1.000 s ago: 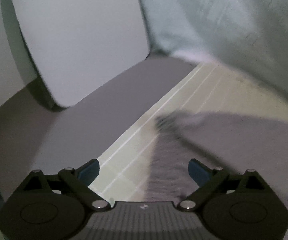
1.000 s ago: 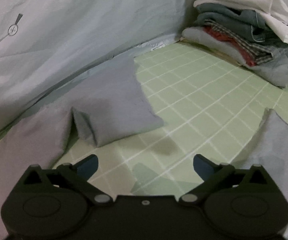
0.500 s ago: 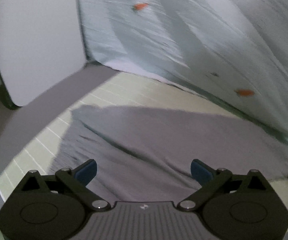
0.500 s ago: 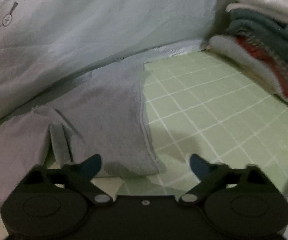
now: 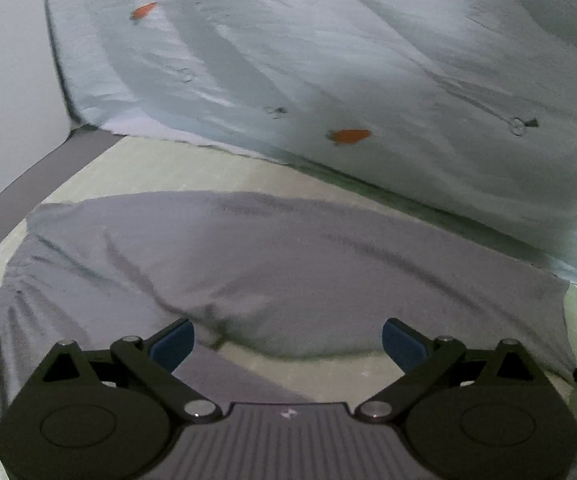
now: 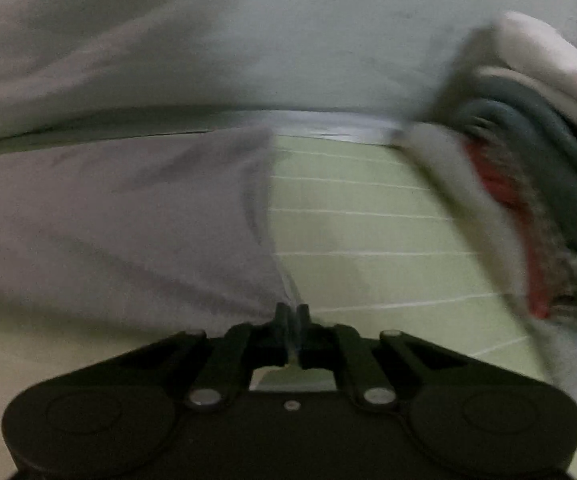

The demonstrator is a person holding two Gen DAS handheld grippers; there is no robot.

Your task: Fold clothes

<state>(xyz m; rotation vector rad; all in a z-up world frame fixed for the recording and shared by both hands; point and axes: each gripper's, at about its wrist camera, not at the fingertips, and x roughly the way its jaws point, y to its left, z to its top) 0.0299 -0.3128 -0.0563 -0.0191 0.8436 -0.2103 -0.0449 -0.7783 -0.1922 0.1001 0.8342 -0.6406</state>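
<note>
A grey garment [image 5: 288,264] lies spread on a pale green checked sheet [image 5: 316,372], creased, with a fold running toward its near edge. My left gripper [image 5: 286,340] hovers just over that near edge, its blue-padded jaws wide apart and empty. In the right wrist view the same grey garment [image 6: 120,232] covers the left half of the sheet [image 6: 368,236]. My right gripper [image 6: 292,316] has its jaws pressed together on the garment's hemmed right edge, a thin strip of cloth caught between the pads.
A light blue-green quilt [image 5: 348,60] with small orange marks rises behind the garment. A stack of folded clothes [image 6: 528,184], white, teal and red, sits at the right, blurred. A grey bed border [image 5: 48,176] and a pale wall [image 5: 8,60] bound the left side.
The left gripper swept from the bed's corner over the grey garment, staying open. The right gripper came in over the garment's hemmed edge and closed on it.
</note>
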